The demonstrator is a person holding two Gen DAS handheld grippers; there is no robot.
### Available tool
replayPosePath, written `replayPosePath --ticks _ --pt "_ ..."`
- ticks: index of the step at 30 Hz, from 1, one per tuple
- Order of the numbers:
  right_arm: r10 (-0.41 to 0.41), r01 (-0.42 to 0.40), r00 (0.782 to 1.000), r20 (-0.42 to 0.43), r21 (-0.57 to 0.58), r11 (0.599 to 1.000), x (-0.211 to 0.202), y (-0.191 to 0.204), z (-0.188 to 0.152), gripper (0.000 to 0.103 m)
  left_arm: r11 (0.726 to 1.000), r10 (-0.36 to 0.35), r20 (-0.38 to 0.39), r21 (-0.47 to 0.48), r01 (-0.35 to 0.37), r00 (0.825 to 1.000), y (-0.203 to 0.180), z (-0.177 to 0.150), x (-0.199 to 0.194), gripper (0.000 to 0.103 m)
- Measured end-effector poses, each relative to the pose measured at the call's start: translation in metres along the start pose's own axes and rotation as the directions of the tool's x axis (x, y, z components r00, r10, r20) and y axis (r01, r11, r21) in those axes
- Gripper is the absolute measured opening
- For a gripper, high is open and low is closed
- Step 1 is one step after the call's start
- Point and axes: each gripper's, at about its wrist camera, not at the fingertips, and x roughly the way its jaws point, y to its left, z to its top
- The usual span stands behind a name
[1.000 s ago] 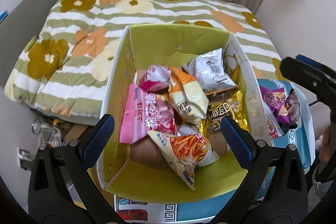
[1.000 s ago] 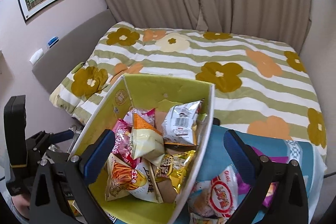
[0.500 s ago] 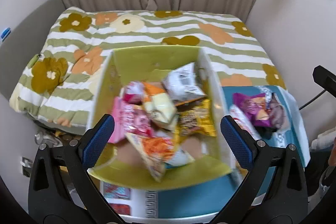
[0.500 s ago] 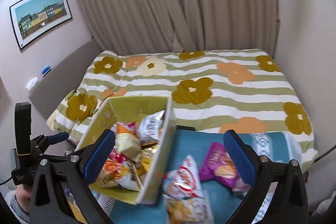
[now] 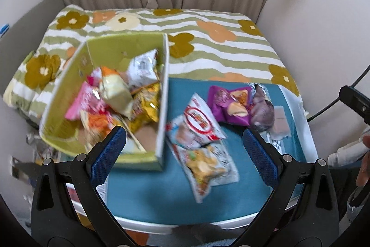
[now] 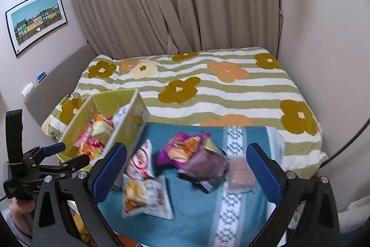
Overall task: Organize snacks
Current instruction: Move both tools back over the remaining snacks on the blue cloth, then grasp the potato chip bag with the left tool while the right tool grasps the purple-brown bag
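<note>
The view has drawn back from the box (image 5: 111, 94) since a second ago, so it seems the next packet is sought; on the left the box holds many snacks; both tongs, left (image 5: 183, 154) and right (image 6: 187, 173), are wide open and empty; four packets (image 5: 198, 122) lie on the blue cloth (image 5: 157, 196), with free room in front.

from my seat i saw bare teal cloth (image 5: 150, 198) in front of both wide-open grippers, room enough to come in low. the tall wall of the green cardboard box (image 5: 161, 112) closed off the left side. four loose packets blocked the middle: a white red-ringed bag (image 5: 196, 124), a white chip bag (image 5: 205, 166) touching it, a purple packet (image 5: 229, 105) and a dark purple pouch (image 5: 262, 108) farther back.
</note>
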Motion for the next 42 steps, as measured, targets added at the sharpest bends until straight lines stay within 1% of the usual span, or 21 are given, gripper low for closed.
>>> replayPosePath --ticks 6,10,13,16,19,21,25,29,30,31,33,35,39,42 --pt "0.02 -0.022 0.999 -0.038 -0.048 0.999 0.014 -0.037 -0.024 0.103 0.998 0.01 -0.054 -0.059 -0.013 0.998 -0.024 -0.035 0.019 0.101" --pt "0.044 -0.048 0.997 -0.061 -0.066 0.997 0.032 -0.052 -0.04 0.103 0.996 0.021 -0.083 -0.088 -0.028 0.996 -0.028 -0.052 0.037 0.101" --pt "0.063 -0.07 0.994 -0.087 -0.076 0.995 0.053 -0.058 -0.051 0.103 0.993 0.024 -0.11 -0.115 -0.037 0.994 -0.026 -0.064 0.059 0.101" --pt "0.066 -0.077 0.992 -0.11 -0.102 0.992 0.076 -0.057 -0.062 0.103 0.992 0.029 -0.14 -0.121 -0.046 0.99 -0.025 -0.074 0.084 0.101" --pt "0.073 -0.091 0.987 -0.145 -0.127 0.988 0.101 -0.052 -0.073 0.103 0.995 0.038 -0.181 -0.083 -0.054 0.983 -0.03 -0.081 0.112 0.101" --pt "0.069 -0.094 0.984 -0.165 -0.147 0.985 0.118 -0.048 -0.081 0.103 0.996 0.032 -0.199 -0.078 -0.048 0.979 -0.033 -0.086 0.129 0.101" --pt "0.06 -0.092 0.983 -0.174 -0.182 0.979 0.143 -0.039 -0.094 0.103 0.994 0.034 -0.222 -0.093 -0.056 0.975 -0.03 -0.09 0.155 0.101" --pt "0.03 -0.067 0.986 -0.162 -0.227 0.972 0.163 -0.032 -0.096 0.103 0.994 0.012 -0.23 -0.107 -0.038 0.973 -0.027 -0.093 0.167 0.1" --pt "0.026 -0.063 0.987 -0.157 -0.236 0.97 0.167 -0.032 -0.096 0.103 0.994 0.007 -0.235 -0.108 -0.033 0.972 -0.028 -0.093 0.168 0.094" --pt "0.022 -0.06 0.988 -0.152 -0.248 0.967 0.17 -0.031 -0.095 0.103 0.994 -0.003 -0.241 -0.11 -0.025 0.971 -0.028 -0.094 0.17 0.084" --pt "0.005 -0.044 0.99 -0.142 -0.277 0.96 0.177 -0.029 -0.094 0.103 0.994 -0.008 -0.256 -0.105 -0.02 0.967 -0.029 -0.095 0.173 0.081" --pt "-0.003 -0.038 0.99 -0.138 -0.298 0.954 0.182 -0.027 -0.093 0.103 0.995 -0.004 -0.254 -0.093 -0.021 0.967 -0.03 -0.095 0.171 0.077" --pt "-0.007 -0.035 0.992 -0.124 -0.334 0.942 0.188 -0.024 -0.091 0.103 0.995 -0.018 -0.252 -0.095 -0.006 0.967 -0.03 -0.097 0.17 0.074" --pt "-0.031 -0.014 0.993 -0.117 -0.366 0.931 0.194 -0.021 -0.09 0.103 0.996 -0.021 -0.249 -0.092 -0.002 0.968 -0.028 -0.097 0.167 0.073"
